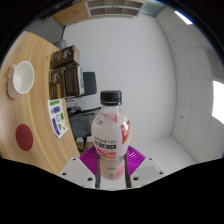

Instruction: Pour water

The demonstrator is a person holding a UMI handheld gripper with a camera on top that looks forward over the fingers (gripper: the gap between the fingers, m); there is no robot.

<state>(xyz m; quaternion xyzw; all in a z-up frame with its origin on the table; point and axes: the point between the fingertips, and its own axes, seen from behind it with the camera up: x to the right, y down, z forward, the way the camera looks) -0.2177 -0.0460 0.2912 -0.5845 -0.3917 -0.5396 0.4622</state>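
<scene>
One bottle (110, 135) with a black cap and a pink-and-white label stands upright between your gripper's (111, 168) two fingers, and both magenta pads (92, 160) look pressed against its lower body, so I judge the jaws narrowed and holding it. It appears to be raised well off the wooden table (30, 100), which sits apart, beyond the fingers and tilted in the view.

You seem to be at the carry step: bottle gripped, pour not yet begun. One white cup (22, 78) sits on that table and looks like the likely receiver, though I cannot see whether it holds anything. The cap is on, so as I read it water cannot leave until that is dealt with; after that, the next move calls for bringing the neck over the cup's rim and tipping slowly while you keep the squeeze firm.

Counting the rest: one dark red round coaster (25, 136), one green-and-white box (58, 113), and a cluster of dark boxes (66, 68) too small to number.
</scene>
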